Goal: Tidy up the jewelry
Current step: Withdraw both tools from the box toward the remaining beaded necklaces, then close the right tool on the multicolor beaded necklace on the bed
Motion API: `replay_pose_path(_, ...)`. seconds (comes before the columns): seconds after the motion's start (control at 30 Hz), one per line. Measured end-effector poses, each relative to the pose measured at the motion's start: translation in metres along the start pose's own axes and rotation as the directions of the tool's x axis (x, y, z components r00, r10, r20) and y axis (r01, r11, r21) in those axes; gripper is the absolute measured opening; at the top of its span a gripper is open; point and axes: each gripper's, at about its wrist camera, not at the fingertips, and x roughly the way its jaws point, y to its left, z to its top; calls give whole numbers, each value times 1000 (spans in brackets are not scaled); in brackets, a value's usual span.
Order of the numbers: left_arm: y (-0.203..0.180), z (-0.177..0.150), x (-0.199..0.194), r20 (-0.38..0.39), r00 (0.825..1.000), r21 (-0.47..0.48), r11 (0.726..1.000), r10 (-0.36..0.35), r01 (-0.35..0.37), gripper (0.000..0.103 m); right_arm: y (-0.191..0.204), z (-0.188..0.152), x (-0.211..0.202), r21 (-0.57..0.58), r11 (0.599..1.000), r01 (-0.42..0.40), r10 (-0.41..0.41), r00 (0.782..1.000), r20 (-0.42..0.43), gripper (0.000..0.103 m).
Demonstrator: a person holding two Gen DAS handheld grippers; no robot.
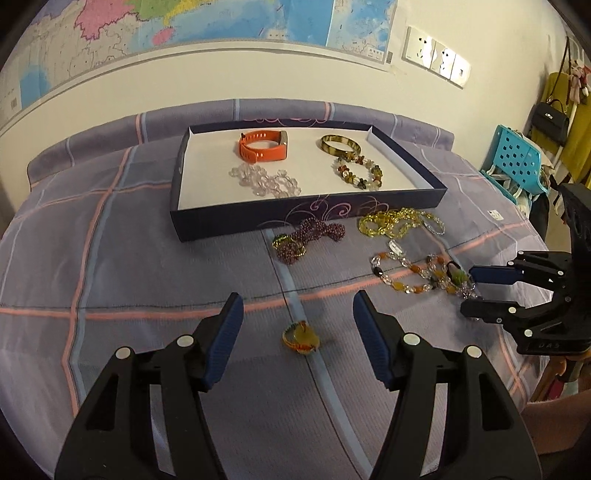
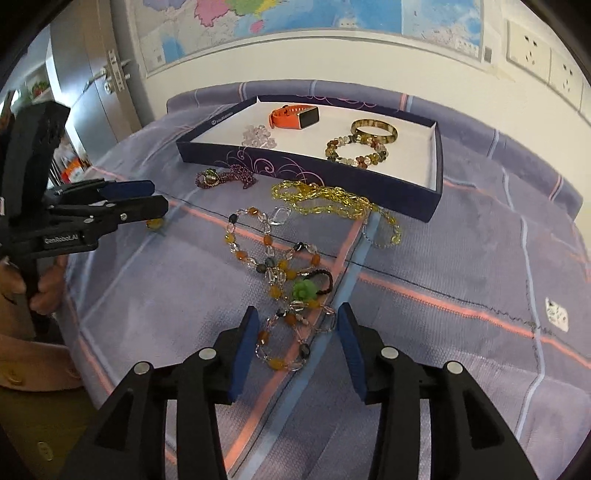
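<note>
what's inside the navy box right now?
Navy box holds an orange watch, a clear bead bracelet, a striped bangle and a mixed-stone bracelet. The near wall hides nothing apparent.

I am in a bedroom at home. I work over a bed (image 1: 110, 258) spread with a purple checked sheet, its padded edge against the wall. Above the bed hangs a large coloured wall map (image 1: 184, 26), and to the right of the bed, wall sockets (image 1: 436, 57). Further right of the bed hang a black handbag (image 1: 550, 122) and yellow clothing (image 1: 576, 140). Left of the bed stands a door with a metal lock (image 2: 114, 74).
</note>
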Motion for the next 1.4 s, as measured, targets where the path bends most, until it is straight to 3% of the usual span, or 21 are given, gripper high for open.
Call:
replay_pose_path(0.03,0,-1,-1,-1,1000,-2,1000,0,0,61,0,0,0,-4,1000,0,0,1000,2,24)
replay_pose_path(0.17,1,-2,-2,2,1000,-7,1000,0,0,61,-4,-2,-5,11,1000,-22,22,1000,0,12)
replay_pose_path(0.2,1,-2,-2,2,1000,-9,1000,2,-2,61,-6,-2,-5,21,999,-33,33,999,-2,4)
replay_pose_path(0.47,2,-2,-4,4,1000,-12,1000,-4,4,61,-26,2,-32,137,976,-170,159,983,86,3)
replay_pose_path(0.77,-1,-4,-5,5,1000,1,1000,-11,11,61,-43,32,-86,158,948,-278,229,935,271,3)
replay_pose_path(1.1,-5,-6,-4,-3,1000,12,1000,-21,21,61,-54,64,-118,128,961,-245,178,904,390,3)
replay_pose_path(1.2,-4,-6,-4,-2,1000,8,1000,-22,22,61,-62,68,-114,136,962,-237,170,909,381,3)
replay_pose_path(1.4,-5,-6,-2,-13,1000,20,1000,-24,24,61,-67,60,-69,162,967,-195,151,956,251,4)
